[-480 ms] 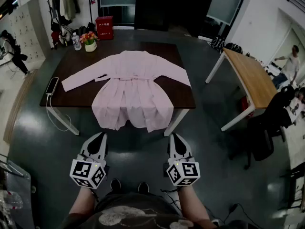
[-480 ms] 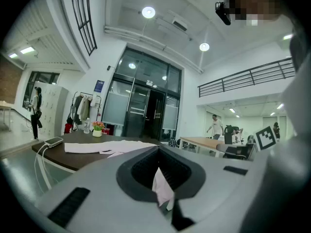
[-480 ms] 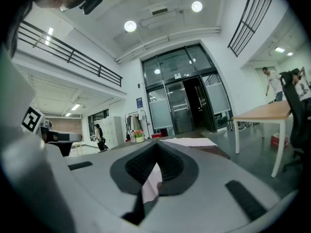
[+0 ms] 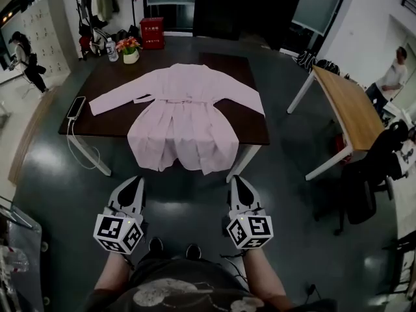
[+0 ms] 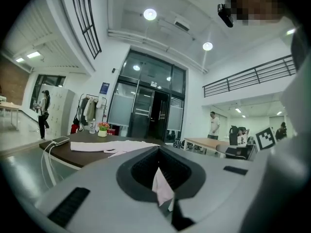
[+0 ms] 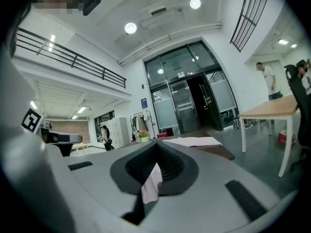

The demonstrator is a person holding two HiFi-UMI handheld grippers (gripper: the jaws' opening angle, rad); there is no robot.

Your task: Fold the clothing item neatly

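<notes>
1. A dark, glossy floor (image 4: pixel 188 200) reflects soft patches of light.
2. A dark brown table (image 4: pixel 253 129) stands mid-room, and a light wooden table (image 4: pixel 348 106) sits to its right.
3. Tall glass doors (image 4: pixel 214 5) fill the far wall. A coat rack (image 4: pixel 97 5) stands far left, beside pale lockers (image 4: pixel 39 31).
4. Round ceiling lights (image 5: pixel 149 14) shine overhead, near a railed balcony (image 5: pixel 252 76).

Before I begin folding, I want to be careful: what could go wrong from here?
1. The hem of the garment hangs over the near edge of the table; a tug there might slide it off.
2. The phone lies at the table edge near one sleeve; swinging that sleeve could knock it.
</notes>
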